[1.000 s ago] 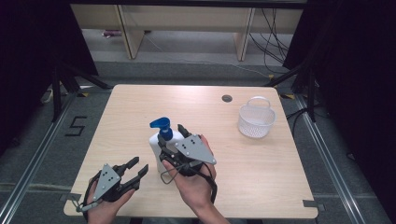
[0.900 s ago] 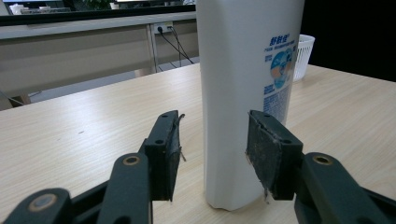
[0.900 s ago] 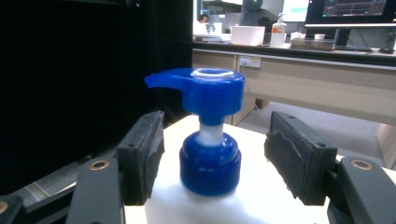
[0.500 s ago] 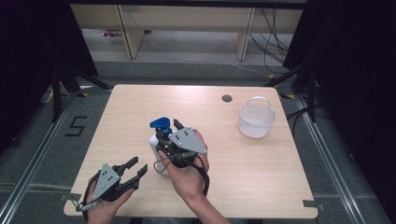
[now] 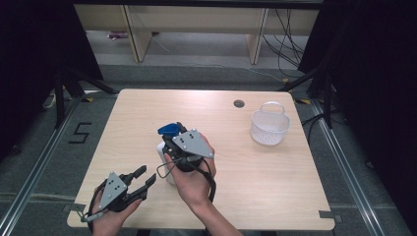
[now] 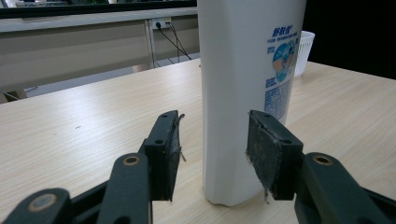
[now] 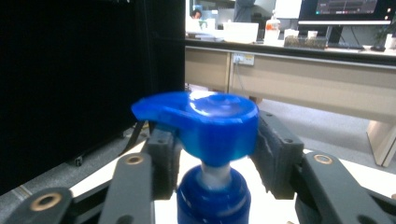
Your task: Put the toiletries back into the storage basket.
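1. The table under your grippers is pale wood grain, flat and matte, with rounded corners.
2. The bottle stands upright on it just ahead of your left gripper: smooth white plastic, a tall flattened body with a blue printed label. The left gripper view shows that label and the bottle's base on the wood; the high view shows little of the body, since your right hand covers it.
3. The basket, white ribbed plastic with a hoop handle, sits well off to the right of your right gripper.
4. The pump is glossy translucent blue, a round head with a spout, on a blue collar. The right gripper view shows it between your jaws; whether the pads press it, you cannot tell.
5. Your left gripper's jaws stand wide apart with nothing held, the bottle just beyond the worn, frayed pads.
6. Since half a second ago, your right gripper has slid back toward you over the pump.
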Demonstrator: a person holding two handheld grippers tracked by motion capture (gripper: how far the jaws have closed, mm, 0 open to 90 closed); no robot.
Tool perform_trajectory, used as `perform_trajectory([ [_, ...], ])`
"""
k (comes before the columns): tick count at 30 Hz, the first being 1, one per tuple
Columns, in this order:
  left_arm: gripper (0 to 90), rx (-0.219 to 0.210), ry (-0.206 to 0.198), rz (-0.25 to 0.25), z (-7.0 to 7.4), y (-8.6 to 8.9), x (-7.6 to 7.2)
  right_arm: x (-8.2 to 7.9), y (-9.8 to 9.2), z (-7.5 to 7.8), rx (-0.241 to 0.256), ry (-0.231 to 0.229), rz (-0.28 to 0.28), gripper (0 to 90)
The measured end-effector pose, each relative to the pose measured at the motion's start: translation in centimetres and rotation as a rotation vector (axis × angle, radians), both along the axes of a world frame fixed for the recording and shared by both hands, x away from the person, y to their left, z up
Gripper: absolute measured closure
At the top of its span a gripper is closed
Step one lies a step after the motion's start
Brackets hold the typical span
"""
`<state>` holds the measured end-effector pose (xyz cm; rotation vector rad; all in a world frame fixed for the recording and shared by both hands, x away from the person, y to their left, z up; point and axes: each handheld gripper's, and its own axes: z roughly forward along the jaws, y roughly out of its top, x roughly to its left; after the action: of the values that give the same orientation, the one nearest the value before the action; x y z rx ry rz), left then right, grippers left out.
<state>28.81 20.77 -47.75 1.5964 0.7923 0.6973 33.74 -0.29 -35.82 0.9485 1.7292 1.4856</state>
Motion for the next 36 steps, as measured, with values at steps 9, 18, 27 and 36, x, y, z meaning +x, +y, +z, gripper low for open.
perform_trajectory([
  [9, 53.8, 0.010, 0.024, 0.008, -0.1, 0.1, -0.1, -0.2, 0.2, 0.1, 0.036, 0.024, -0.006, 59.5],
  [18, 54.0, 0.004, 0.038, 0.007, -0.6, 0.2, 0.1, 0.5, -0.7, 0.3, 0.030, 0.024, 0.012, 59.8],
  [27, 54.0, 0.004, 0.047, 0.003, -0.8, 0.1, 0.1, 0.6, -1.7, 0.6, 0.050, 0.021, 0.006, 59.8],
  [36, 54.0, 0.010, 0.055, -0.004, -1.0, -0.1, 0.2, 0.3, -3.6, 1.8, 0.054, 0.010, -0.014, 59.9],
])
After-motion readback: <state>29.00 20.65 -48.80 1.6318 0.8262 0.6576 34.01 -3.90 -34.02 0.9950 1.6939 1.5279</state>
